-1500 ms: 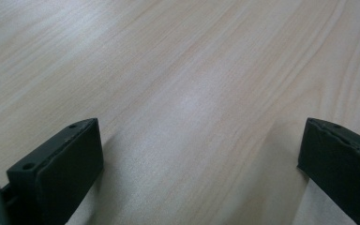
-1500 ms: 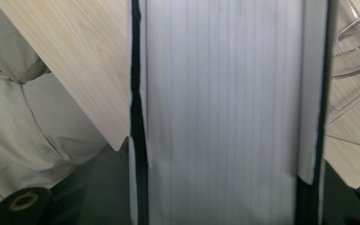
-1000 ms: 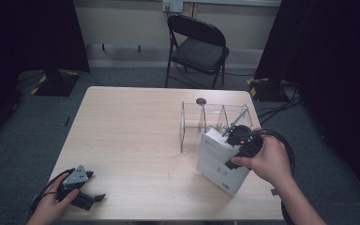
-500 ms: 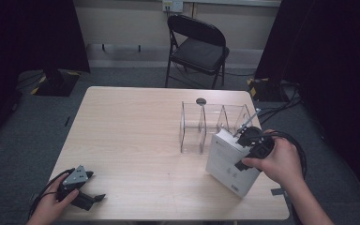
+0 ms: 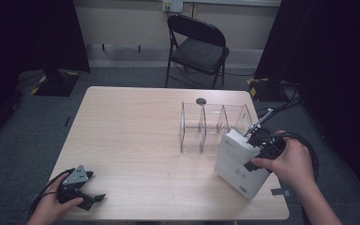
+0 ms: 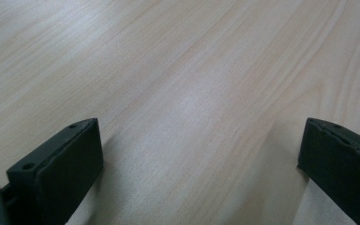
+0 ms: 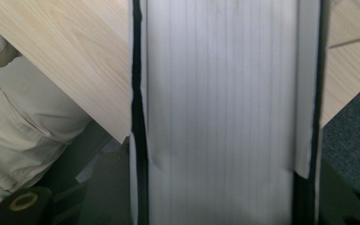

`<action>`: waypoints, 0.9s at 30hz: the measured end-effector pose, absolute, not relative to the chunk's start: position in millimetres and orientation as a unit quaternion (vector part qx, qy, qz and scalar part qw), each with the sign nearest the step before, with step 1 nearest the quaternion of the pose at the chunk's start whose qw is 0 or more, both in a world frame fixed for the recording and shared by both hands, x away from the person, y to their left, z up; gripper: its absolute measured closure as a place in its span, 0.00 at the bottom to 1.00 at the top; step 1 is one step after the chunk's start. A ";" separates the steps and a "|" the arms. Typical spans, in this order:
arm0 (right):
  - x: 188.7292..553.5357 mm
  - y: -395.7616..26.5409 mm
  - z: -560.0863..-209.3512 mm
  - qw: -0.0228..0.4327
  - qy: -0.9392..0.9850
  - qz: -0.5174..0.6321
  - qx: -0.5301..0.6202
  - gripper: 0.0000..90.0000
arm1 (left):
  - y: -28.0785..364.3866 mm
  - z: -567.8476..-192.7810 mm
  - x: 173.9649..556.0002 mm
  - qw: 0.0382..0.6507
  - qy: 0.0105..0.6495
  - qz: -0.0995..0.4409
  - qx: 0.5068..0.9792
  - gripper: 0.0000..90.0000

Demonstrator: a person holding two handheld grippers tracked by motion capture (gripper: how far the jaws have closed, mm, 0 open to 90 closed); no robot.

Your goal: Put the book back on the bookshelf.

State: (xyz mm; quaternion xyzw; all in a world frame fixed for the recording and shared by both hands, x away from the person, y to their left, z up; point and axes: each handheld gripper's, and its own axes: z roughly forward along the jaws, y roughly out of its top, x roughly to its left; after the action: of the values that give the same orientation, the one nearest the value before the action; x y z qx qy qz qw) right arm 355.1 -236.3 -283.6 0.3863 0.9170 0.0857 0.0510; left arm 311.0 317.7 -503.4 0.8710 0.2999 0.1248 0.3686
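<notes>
The white book (image 5: 236, 161), a thick rectangular block with a smooth cover, stands tilted at about four o'clock on the table (image 5: 131, 131), just in front of the clear rack (image 5: 206, 124). The right gripper (image 5: 258, 140) is clamped on it from above; in the right gripper view the black jaws press both covers, with the pale, finely lined page edges (image 7: 220, 112) between them. Against the earlier frames, the book has shifted toward the table's right edge, away from the rack's dividers, and the right hand (image 5: 288, 159) has moved with it. The rack is transparent plastic with upright partitions, and a small dark disc (image 5: 200, 101) lies behind it. The table is light wood with visible grain. At seven o'clock the left gripper (image 5: 82, 190) rests in the same place as before, jaws wide apart over bare wood.
</notes>
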 end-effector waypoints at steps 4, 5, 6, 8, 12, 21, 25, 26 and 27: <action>355.2 -241.6 -284.1 0.045 0.912 0.087 0.398 0.58 | 317.6 -503.4 311.0 0.369 0.300 0.125 0.871 0.00; 355.3 -243.3 -284.6 0.046 0.910 0.090 0.402 0.58 | 317.6 -503.5 311.1 0.369 0.300 0.125 0.871 0.00; 355.1 -244.5 -284.5 0.046 0.909 0.090 0.404 0.58 | 317.7 -503.3 311.1 0.368 0.300 0.125 0.871 0.00; 355.4 -247.8 -284.5 0.047 0.904 0.095 0.414 0.58 | 317.7 -503.4 311.1 0.369 0.300 0.125 0.871 0.00; 356.0 -253.0 -283.3 0.043 0.898 0.093 0.428 0.59 | 317.4 -503.6 311.2 0.369 0.300 0.125 0.871 0.00; 357.7 -264.2 -284.3 0.051 0.882 0.089 0.459 0.59 | 317.4 -503.5 311.2 0.369 0.300 0.125 0.871 0.00; 359.8 -266.7 -283.4 0.048 0.880 0.084 0.466 0.59 | 317.2 -503.3 311.2 0.368 0.300 0.124 0.871 0.00; 360.4 -267.0 -283.2 0.047 0.879 0.083 0.467 0.59 | 317.2 -503.2 311.2 0.368 0.300 0.124 0.871 0.00; 360.8 -267.2 -283.3 0.053 0.879 0.084 0.467 0.59 | 317.2 -503.3 311.2 0.368 0.300 0.124 0.871 0.00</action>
State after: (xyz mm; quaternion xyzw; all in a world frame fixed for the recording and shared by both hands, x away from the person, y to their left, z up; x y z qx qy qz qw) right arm 360.8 -267.2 -283.3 0.4670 0.8786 0.0842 0.0531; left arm 311.2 317.2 -503.3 0.8710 0.3004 0.1243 0.3683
